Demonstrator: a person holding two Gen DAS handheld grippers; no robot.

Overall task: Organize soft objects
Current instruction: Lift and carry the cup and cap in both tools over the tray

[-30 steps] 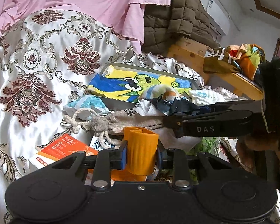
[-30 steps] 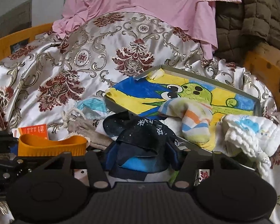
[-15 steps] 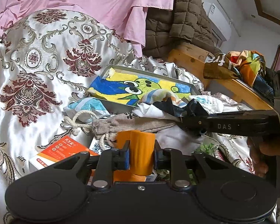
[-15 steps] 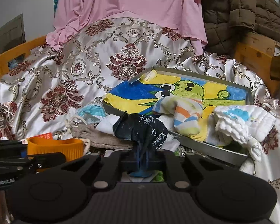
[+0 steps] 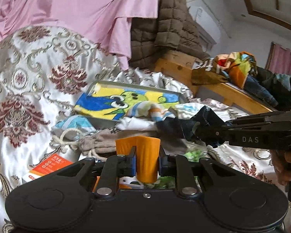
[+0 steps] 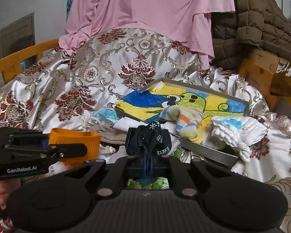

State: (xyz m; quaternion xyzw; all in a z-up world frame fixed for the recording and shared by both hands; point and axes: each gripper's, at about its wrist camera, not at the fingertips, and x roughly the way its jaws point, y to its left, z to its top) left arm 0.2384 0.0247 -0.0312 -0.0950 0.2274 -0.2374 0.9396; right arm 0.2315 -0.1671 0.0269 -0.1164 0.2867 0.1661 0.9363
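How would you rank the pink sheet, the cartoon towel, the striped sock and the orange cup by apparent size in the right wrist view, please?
1. pink sheet
2. cartoon towel
3 and 4. orange cup and striped sock: they look alike, and the cup is partly hidden and nearer the camera, so unranked.

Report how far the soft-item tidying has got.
Done: a striped sock and a white cloth lie on the tray. In hand: the right tool is shut on a dark cloth; the left tool is closing on an orange cup. Left: a grey drawstring pouch and a light blue cloth lie off the tray.
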